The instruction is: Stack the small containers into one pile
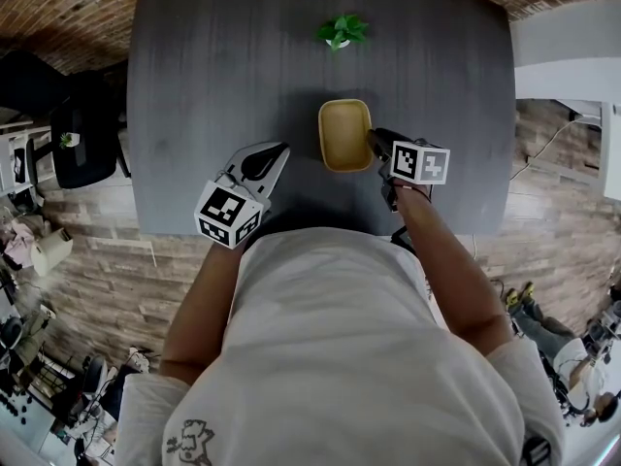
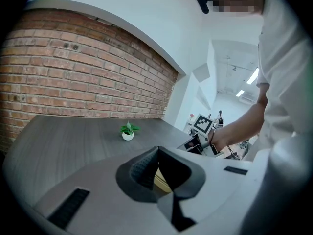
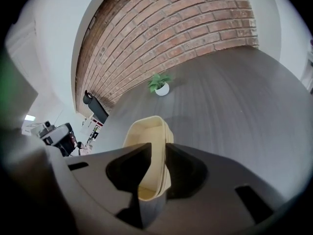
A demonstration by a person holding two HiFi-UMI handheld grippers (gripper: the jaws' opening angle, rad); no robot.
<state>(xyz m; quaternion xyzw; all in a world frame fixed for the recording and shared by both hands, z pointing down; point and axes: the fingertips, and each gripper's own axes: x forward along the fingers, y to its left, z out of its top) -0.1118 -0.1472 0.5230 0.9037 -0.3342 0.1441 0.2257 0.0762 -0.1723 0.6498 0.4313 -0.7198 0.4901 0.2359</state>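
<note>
The left gripper (image 1: 279, 150) is held just left of the container (image 1: 344, 124), tilted gently downward, with its jaws brought together at the tips. The right gripper (image 1: 375, 140) is pitched steeply down at the container's right rim, jaws parted astride the wall.

Containers (image 3: 146, 131), wall between right gripper (image 3: 156, 150) jaws: plain pale yellow.
Table (image 1: 194, 85) under both jaws: dark grey, fine wood grain.
Plant (image 1: 342, 31) ahead of jaws: green leaves, white pot.
Left gripper (image 1: 279, 151): pale grey shell, black jaws.
Marker cube (image 1: 229, 215) behind left jaws: black squares on white.
Brick wall (image 2: 73, 82) far beyond jaws: red-brown, light mortar lines.
</note>
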